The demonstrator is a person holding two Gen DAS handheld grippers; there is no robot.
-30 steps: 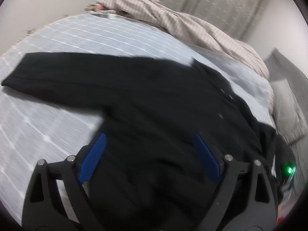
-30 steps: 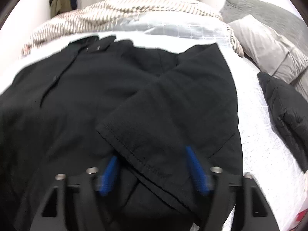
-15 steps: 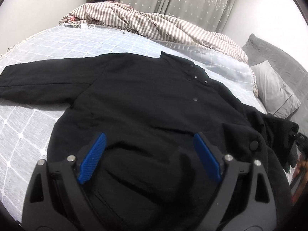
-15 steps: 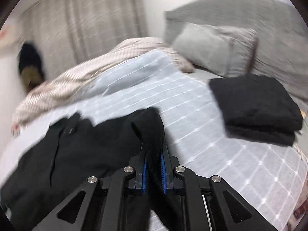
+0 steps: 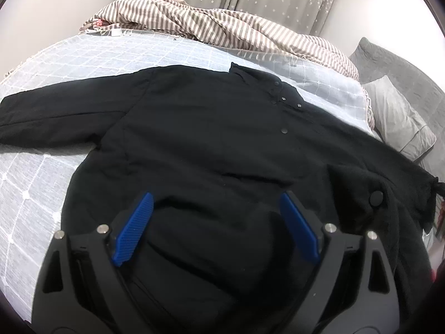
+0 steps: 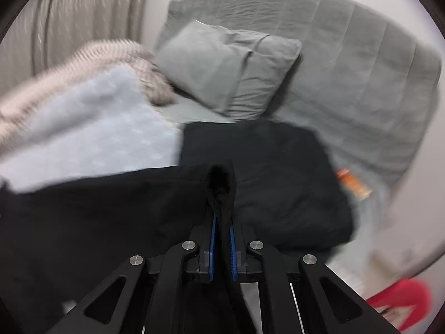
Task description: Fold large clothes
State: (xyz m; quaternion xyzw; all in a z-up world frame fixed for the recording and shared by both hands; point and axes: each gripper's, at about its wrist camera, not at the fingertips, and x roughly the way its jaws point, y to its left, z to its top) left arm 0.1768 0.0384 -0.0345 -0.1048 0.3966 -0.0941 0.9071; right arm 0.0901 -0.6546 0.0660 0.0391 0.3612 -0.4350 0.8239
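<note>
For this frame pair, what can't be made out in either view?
- Black jacket: its hem, left wrist view, hidden behind the open left gripper.
- Its far sleeve end, cut off by the lens edge.
- Which part of the jacket the right gripper is shut on: right wrist view, motion blur.
- Orange item beside the folded black garment: blurred, unidentifiable.

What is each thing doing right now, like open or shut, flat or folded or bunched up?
Black jacket: spread flat on the bed, one sleeve stretched out sideways.
Jacket's other sleeve: pinched and lifted.
Left tongs: open, empty, above the jacket's hem.
Right tongs: shut on the sleeve.
Second black garment: folded.
Striped blanket: bunched up.
Grey pillow: leaning on the headboard.
</note>
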